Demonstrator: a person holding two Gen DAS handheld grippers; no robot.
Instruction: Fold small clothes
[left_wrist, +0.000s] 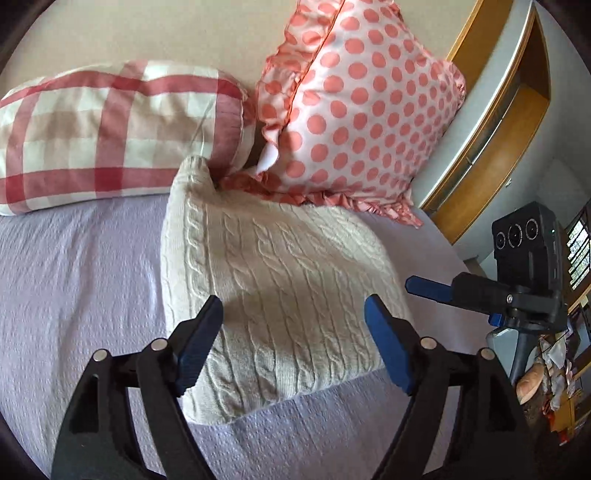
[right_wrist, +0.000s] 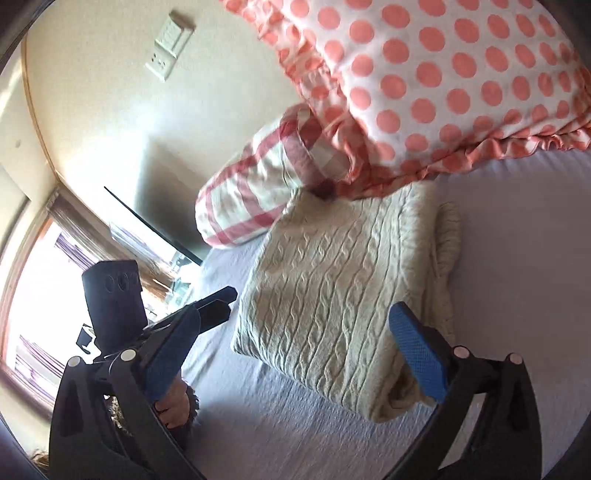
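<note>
Left tool (left_wrist: 293, 343) spread wide over folded cable-knit sweater (left_wrist: 273, 295), right tool (right_wrist: 308, 354) equally spread, gripping nothing; sweater parked on lilac bed (left_wrist: 74, 277) against pillows, seemingly finished, out of the way.

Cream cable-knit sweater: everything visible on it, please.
The cream cable-knit sweater lies folded into a thick, rough rectangle on the lilac bedspread. Its far corner tucks under the polka-dot pillow beside the checked pillow. Layered edges show on one side. Both grippers, left gripper and right gripper, are open and hold nothing.
</note>
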